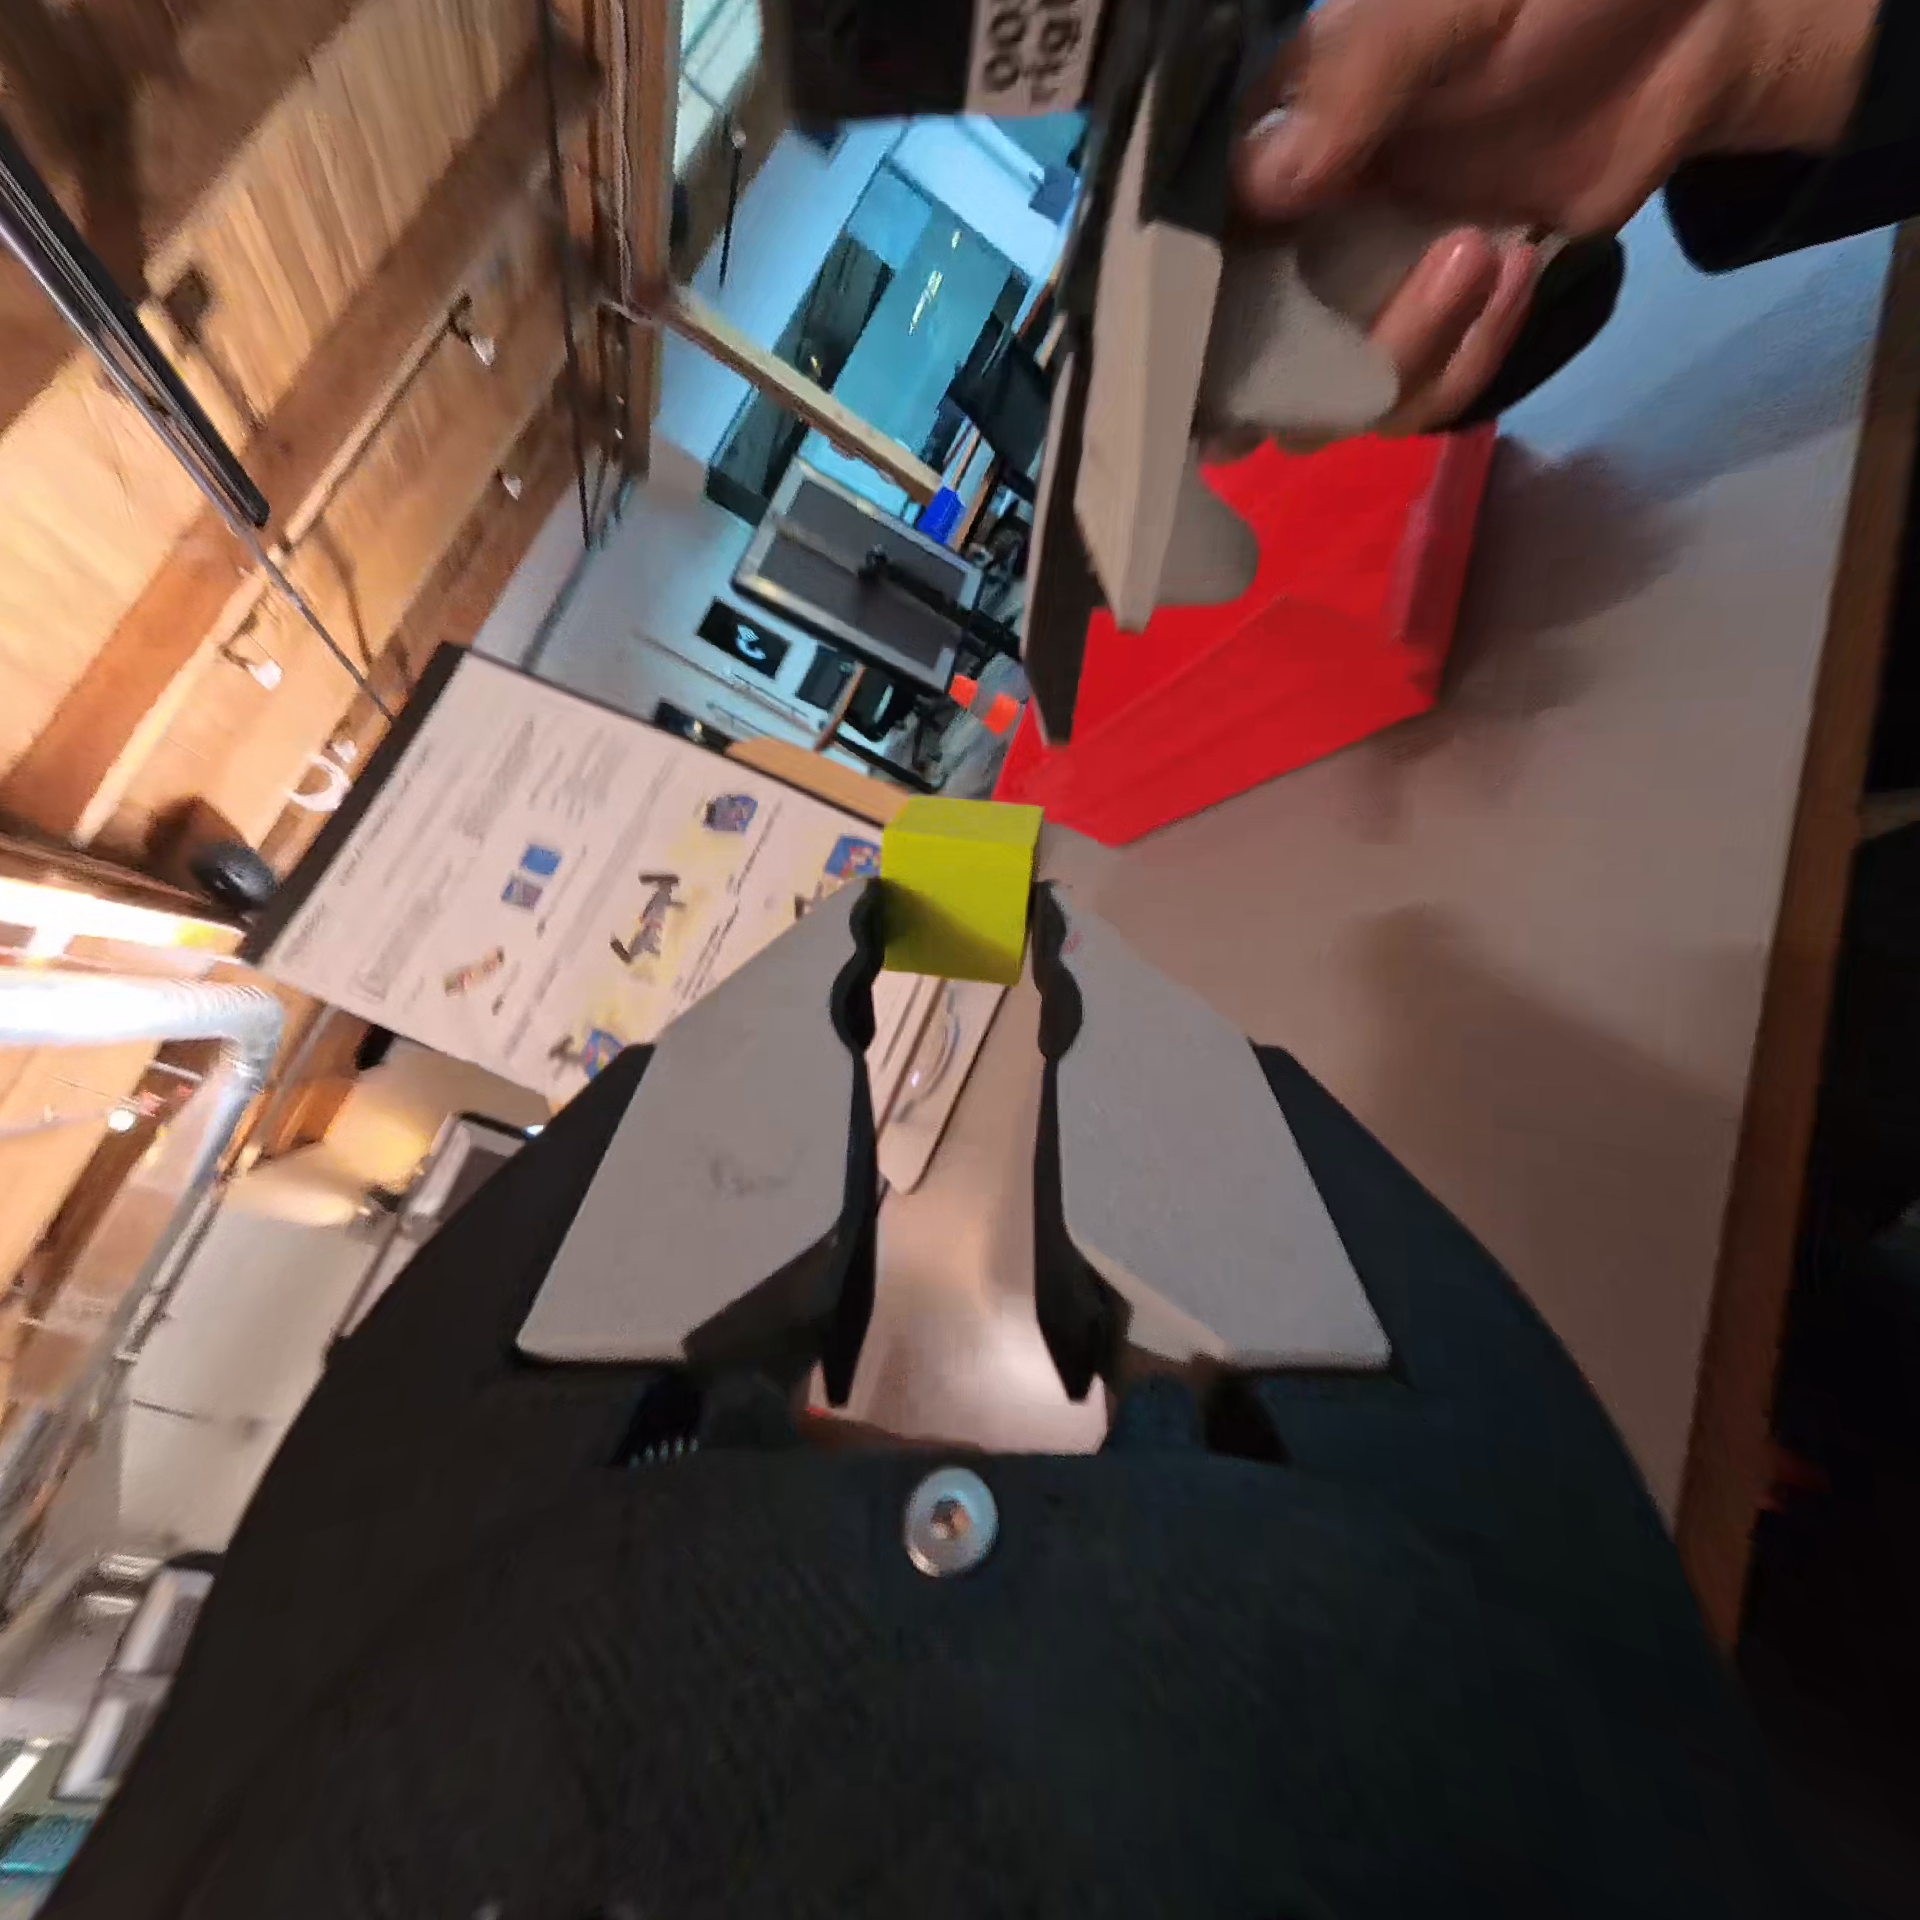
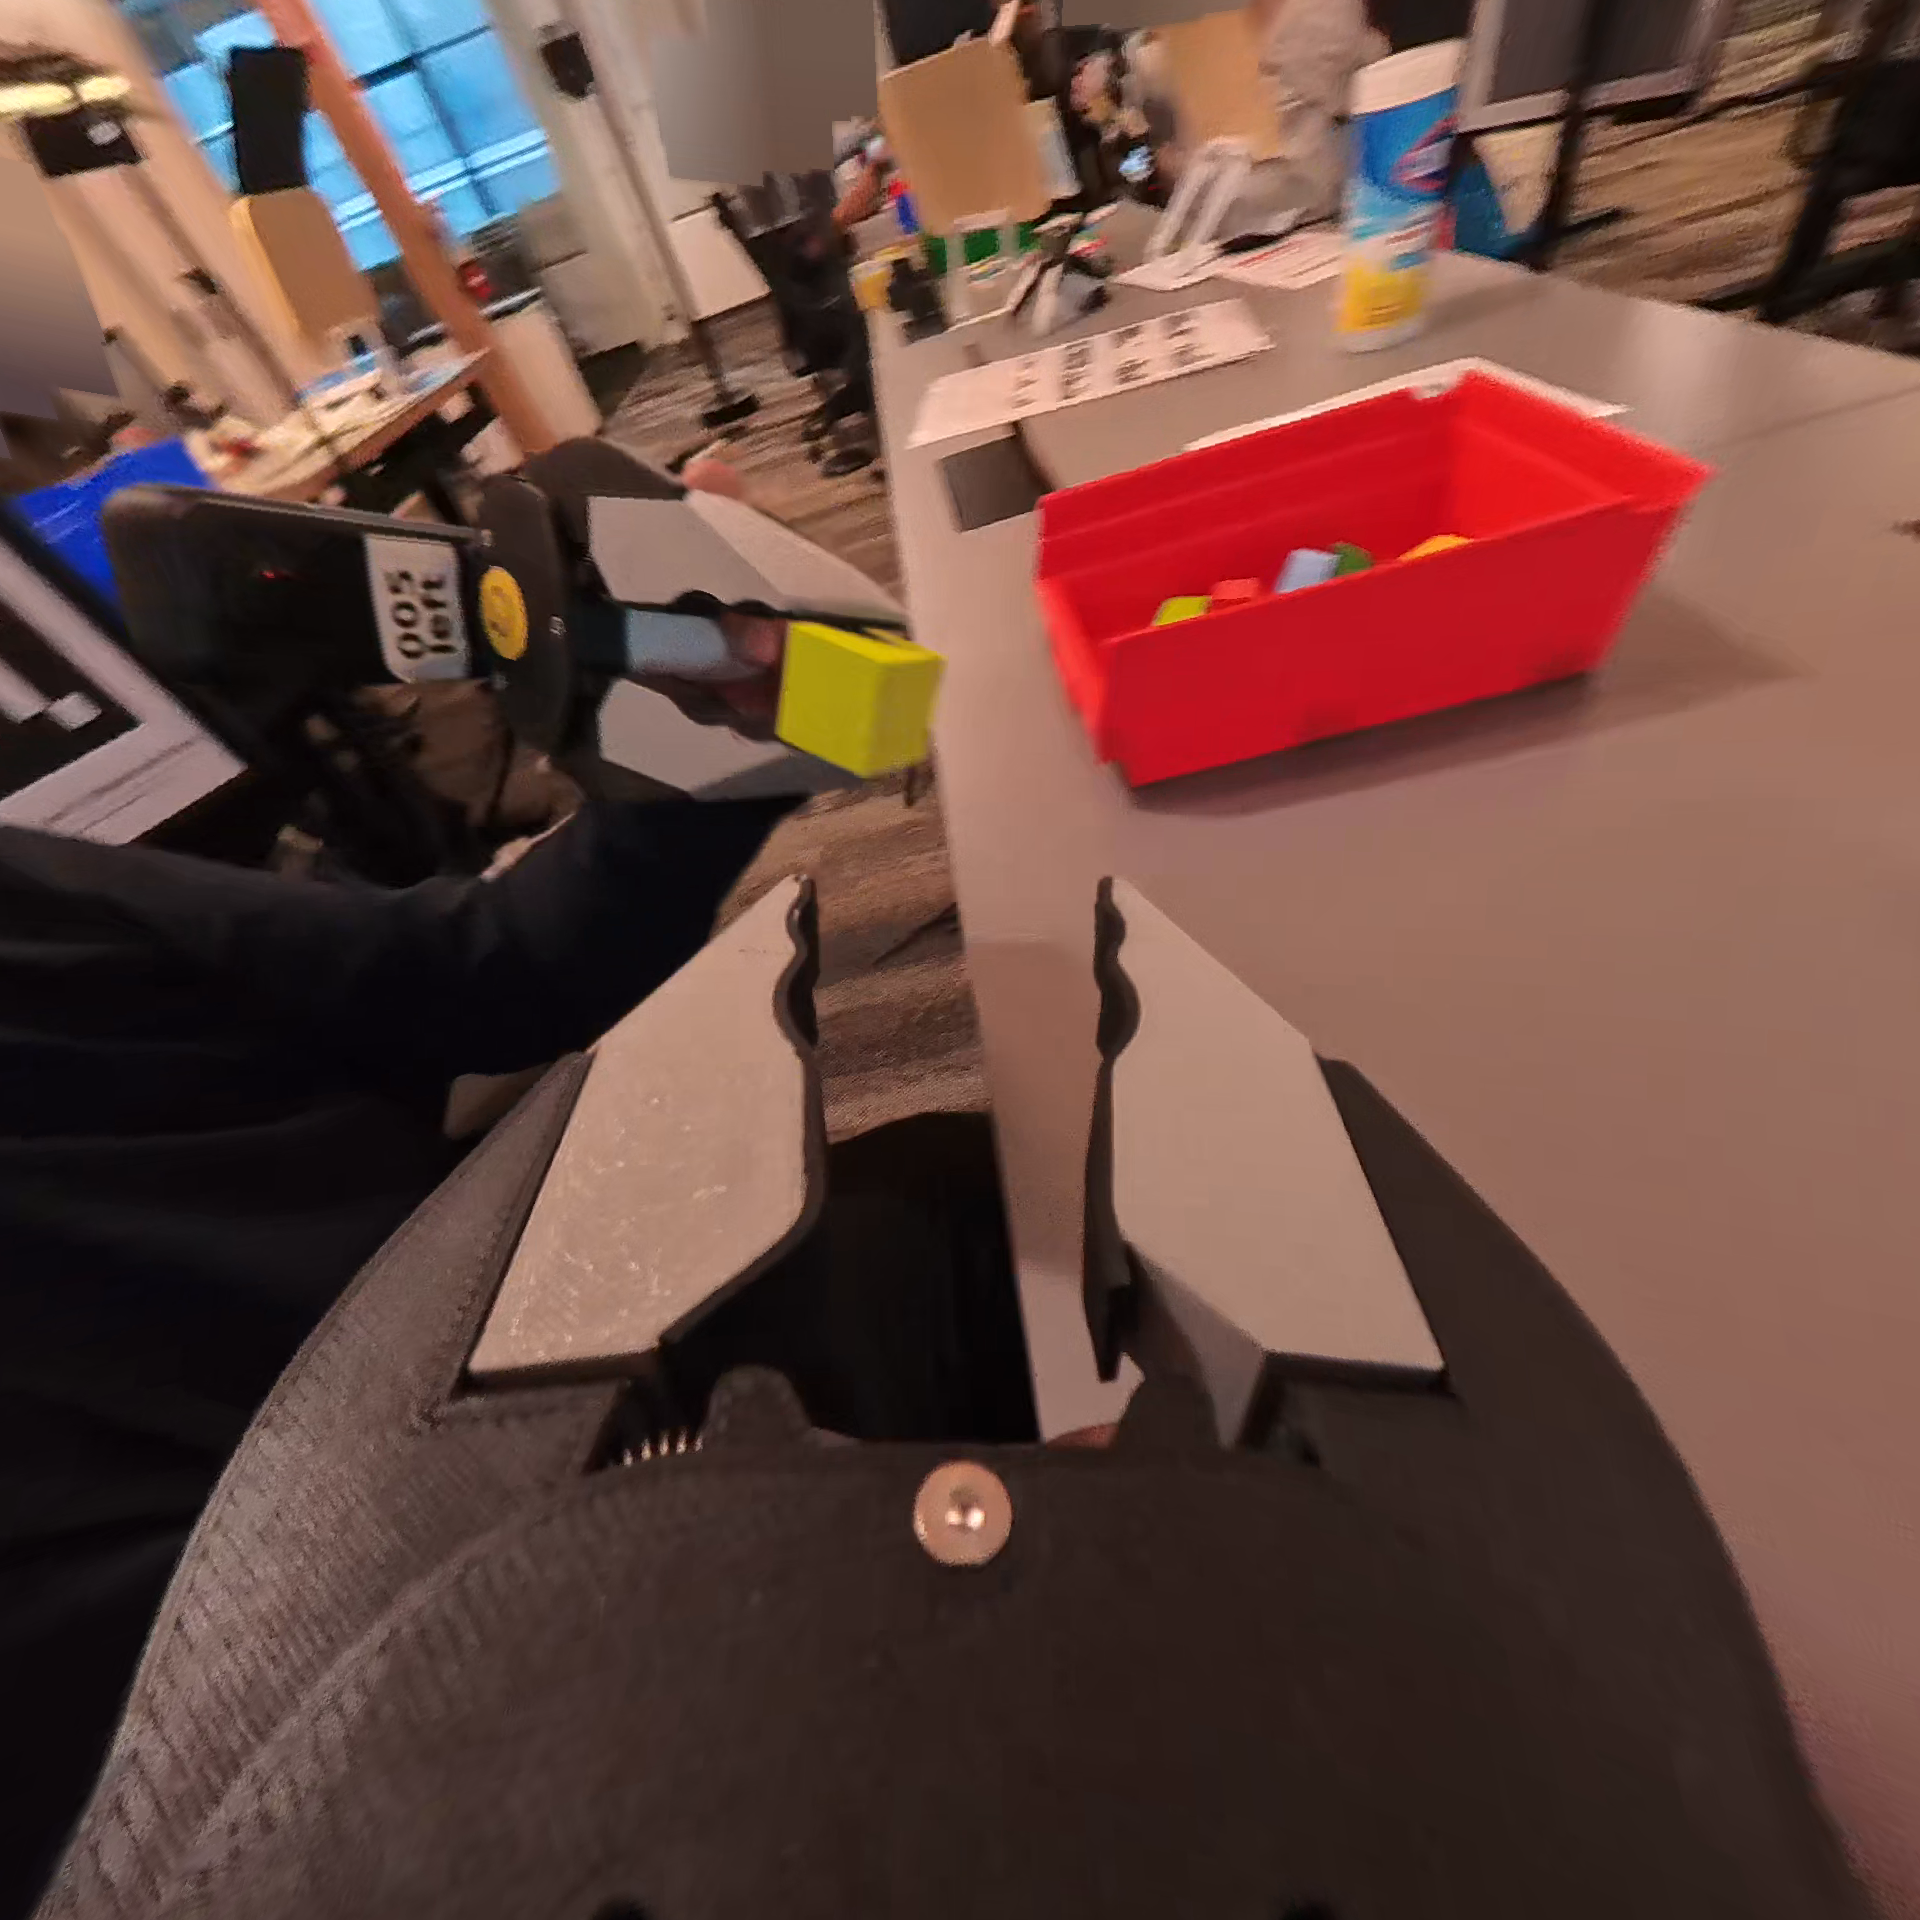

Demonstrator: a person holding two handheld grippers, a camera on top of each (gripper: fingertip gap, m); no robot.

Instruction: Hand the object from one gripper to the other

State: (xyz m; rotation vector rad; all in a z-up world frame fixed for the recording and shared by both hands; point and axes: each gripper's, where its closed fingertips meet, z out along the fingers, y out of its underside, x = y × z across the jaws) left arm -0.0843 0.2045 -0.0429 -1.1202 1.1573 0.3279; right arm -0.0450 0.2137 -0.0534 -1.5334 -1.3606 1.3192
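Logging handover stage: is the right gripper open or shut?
Open: the right gripper has a clear gap between its fingers, nothing in it. The yellow block sits in the left gripper.

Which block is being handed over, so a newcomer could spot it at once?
Start at the grey table with the red bin. Off its near-left edge, the left gripper holds a yellow-green cube in mid-air. It is the only block outside the bin; the other coloured blocks lie inside.

Lab/workshop, worktables point(image 2: 1455, 935), poster board point(image 1: 540, 883), parts bin point(image 2: 1351, 644)
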